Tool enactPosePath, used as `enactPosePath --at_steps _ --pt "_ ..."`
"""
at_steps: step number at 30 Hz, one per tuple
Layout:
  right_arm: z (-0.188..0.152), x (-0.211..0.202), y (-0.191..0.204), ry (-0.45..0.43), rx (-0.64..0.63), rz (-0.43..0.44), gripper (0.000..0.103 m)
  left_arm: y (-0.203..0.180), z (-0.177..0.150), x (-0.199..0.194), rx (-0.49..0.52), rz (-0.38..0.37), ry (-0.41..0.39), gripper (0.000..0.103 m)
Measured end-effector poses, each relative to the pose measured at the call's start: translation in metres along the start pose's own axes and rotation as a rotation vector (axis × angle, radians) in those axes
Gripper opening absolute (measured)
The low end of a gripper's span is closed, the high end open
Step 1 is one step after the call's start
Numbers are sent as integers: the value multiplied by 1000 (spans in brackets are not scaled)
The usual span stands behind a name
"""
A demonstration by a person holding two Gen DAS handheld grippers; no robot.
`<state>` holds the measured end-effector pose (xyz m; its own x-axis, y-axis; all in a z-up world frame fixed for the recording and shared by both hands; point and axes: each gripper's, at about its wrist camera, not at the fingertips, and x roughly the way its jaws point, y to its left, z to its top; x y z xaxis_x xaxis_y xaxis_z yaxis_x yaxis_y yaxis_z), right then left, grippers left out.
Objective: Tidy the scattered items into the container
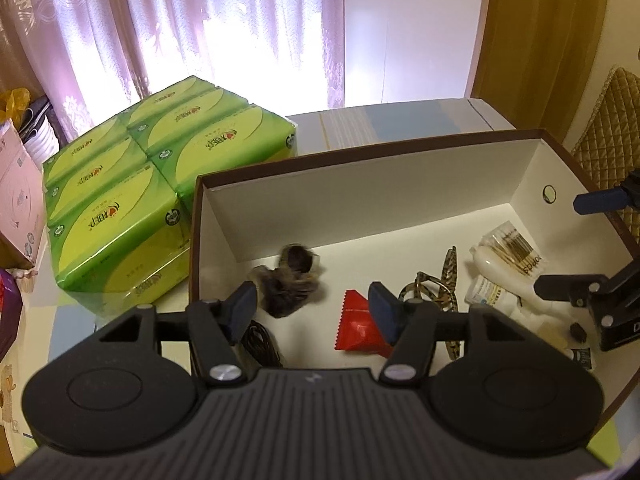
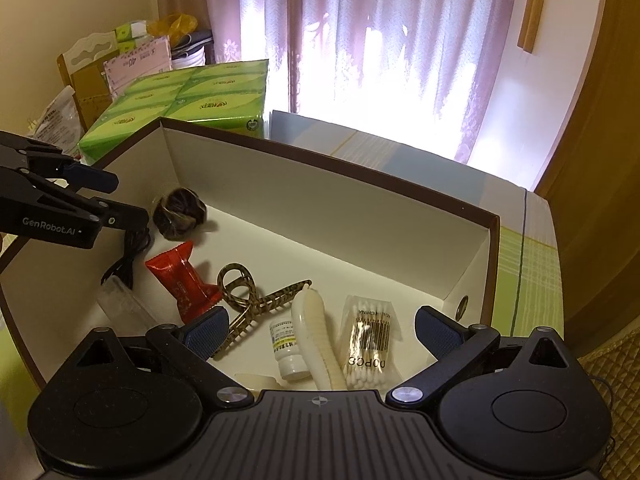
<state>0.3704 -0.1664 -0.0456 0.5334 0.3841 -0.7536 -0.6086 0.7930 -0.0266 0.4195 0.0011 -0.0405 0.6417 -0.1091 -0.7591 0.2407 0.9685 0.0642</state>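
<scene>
The fuzzy dark brown hair scrunchie (image 1: 294,280) in the white cardboard box (image 1: 360,208) looks soft and light, easy to pinch anywhere, and both the left claw (image 1: 314,310) and the right claw (image 2: 320,330) stand apart, holding nothing.

The brown-rimmed white box (image 2: 360,216) stands open; a dark scrunchie (image 2: 179,211) (blurred) lies at ten o'clock, a red packet (image 2: 182,276) at eight, cotton swabs (image 2: 366,344) at five.
</scene>
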Motion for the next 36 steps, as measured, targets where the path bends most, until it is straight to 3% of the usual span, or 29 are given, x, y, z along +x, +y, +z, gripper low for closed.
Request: enactPosePath --at_steps 11,22,36 --pt "-1 -13 -2 -17 44 -13 103 -9 0 -21 32 17 -30 62" --pt "-20 -44 3 -59 133 -8 103 -20 -12 -64 65 74 -91 89" --pt "-38 -87 22 -77 197 -49 103 -25 -39 -117 24 99 -113 97"
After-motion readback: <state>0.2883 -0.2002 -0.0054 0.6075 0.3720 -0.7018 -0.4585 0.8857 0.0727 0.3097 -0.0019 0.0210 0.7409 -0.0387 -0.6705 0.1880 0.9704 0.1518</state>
